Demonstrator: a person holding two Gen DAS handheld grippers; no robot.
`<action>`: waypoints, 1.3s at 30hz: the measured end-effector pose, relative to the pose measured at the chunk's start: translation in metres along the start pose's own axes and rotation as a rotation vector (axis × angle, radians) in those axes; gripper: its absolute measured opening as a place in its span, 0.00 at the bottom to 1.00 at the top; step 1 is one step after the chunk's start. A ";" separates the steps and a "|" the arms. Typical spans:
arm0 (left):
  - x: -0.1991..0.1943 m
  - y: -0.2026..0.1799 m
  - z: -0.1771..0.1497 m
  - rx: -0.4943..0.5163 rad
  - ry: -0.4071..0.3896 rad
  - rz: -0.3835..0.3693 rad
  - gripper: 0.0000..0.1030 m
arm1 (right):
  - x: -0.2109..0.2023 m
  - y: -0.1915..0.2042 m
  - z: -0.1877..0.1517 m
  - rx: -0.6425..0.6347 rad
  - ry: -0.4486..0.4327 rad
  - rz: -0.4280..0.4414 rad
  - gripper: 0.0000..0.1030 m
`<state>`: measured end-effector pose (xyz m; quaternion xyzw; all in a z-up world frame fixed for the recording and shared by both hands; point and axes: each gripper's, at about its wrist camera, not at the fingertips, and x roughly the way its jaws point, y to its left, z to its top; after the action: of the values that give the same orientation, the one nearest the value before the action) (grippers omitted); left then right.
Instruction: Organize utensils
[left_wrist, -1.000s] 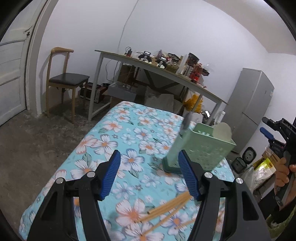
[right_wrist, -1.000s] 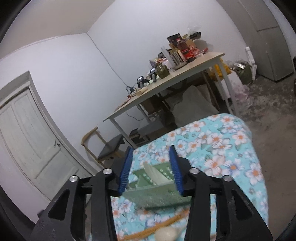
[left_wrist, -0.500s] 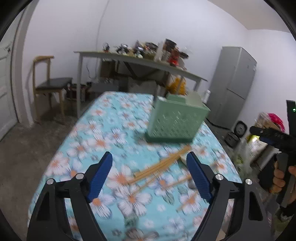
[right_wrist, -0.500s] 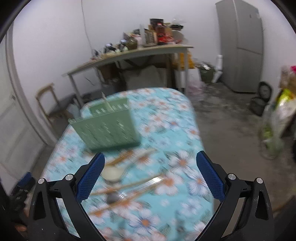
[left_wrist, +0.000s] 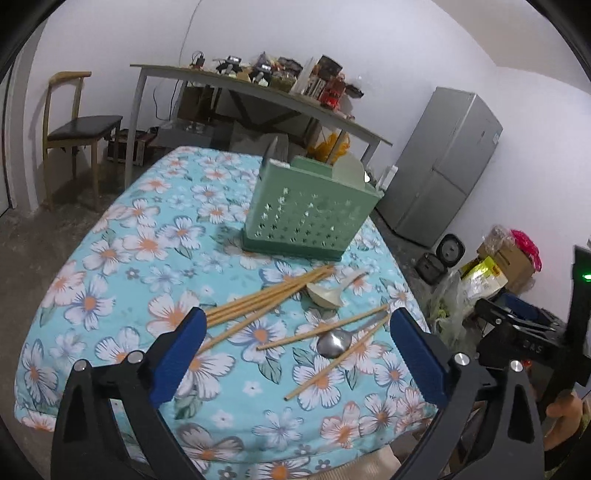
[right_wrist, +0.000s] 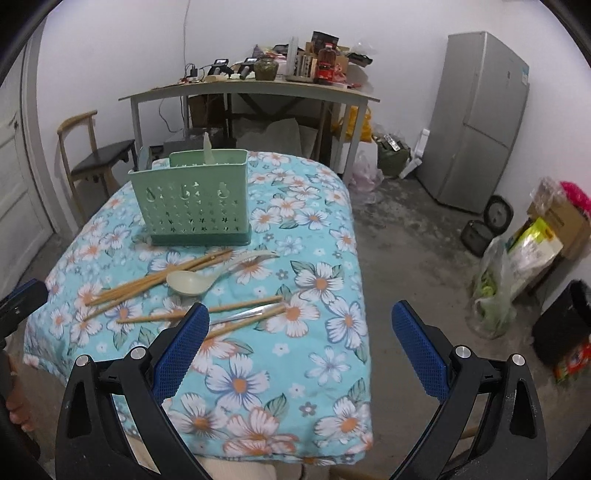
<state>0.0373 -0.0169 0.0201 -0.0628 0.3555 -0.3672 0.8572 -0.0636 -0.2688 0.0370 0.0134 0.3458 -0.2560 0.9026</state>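
A green perforated utensil holder (left_wrist: 310, 214) (right_wrist: 194, 199) stands upright on the floral tablecloth (left_wrist: 122, 258) (right_wrist: 317, 258), with a pale utensil sticking out of it. In front of it lie several wooden chopsticks (left_wrist: 266, 299) (right_wrist: 147, 284), a white soup spoon (left_wrist: 327, 293) (right_wrist: 195, 282) and a metal spoon (left_wrist: 336, 341) (right_wrist: 251, 314). My left gripper (left_wrist: 293, 354) is open and empty, above the table's near edge. My right gripper (right_wrist: 299, 350) is open and empty, above the near right part of the table.
A cluttered long table (right_wrist: 258, 86) stands behind against the wall. A wooden chair (left_wrist: 77, 125) is at the back left, a grey fridge (right_wrist: 476, 122) at the back right. Bags and boxes (right_wrist: 532, 251) lie on the floor to the right.
Both grippers have pulled back from the green holder and opened wide. The holder now stands free on the table, and the loose chopsticks and spoons have come into view.
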 end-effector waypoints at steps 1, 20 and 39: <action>0.003 -0.002 0.000 -0.003 0.013 0.000 0.95 | -0.003 0.002 -0.001 -0.003 -0.006 0.012 0.92; 0.095 -0.013 0.028 -0.119 0.220 -0.235 0.65 | 0.042 0.008 -0.032 0.174 -0.054 0.279 0.76; 0.198 0.020 0.019 -0.500 0.468 -0.173 0.16 | 0.095 -0.012 -0.041 0.225 0.036 0.324 0.65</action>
<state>0.1566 -0.1389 -0.0848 -0.2148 0.6147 -0.3445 0.6762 -0.0348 -0.3136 -0.0525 0.1743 0.3244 -0.1440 0.9185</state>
